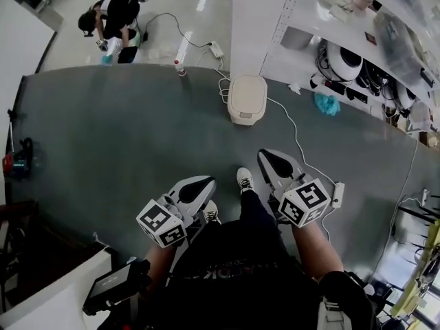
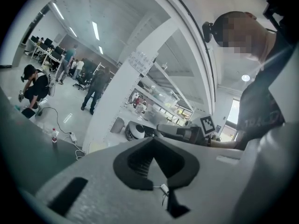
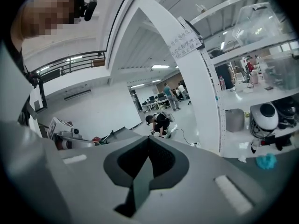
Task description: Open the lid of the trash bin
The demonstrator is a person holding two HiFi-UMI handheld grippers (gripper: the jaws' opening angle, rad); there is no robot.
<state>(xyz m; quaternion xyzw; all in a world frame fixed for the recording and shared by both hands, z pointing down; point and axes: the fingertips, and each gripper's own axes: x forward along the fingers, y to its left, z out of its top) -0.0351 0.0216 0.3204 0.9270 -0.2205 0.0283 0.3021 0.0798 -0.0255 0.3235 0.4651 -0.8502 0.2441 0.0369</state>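
Fingers (image 3: 133, 164) pressed together, empty, on left gripper (image 1: 198, 186) and right gripper (image 1: 273, 159).
Cream round-lidded plastic trash bin (image 1: 247, 99) stands at 12 o'clock on grey floor mat (image 1: 124, 136), well apart, white cable (image 1: 292, 126) trailing past toward 4 o'clock; left gripper view alone shows standing people (image 2: 96, 90) beyond the crouching person (image 2: 35, 90).

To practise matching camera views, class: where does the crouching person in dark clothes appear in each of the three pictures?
Head view: the crouching person is in the top left corner.
Left gripper view: crouching person at the far left, mid-height.
Right gripper view: crouching person near the centre, small and distant.
Shared landmark: the white pillar.
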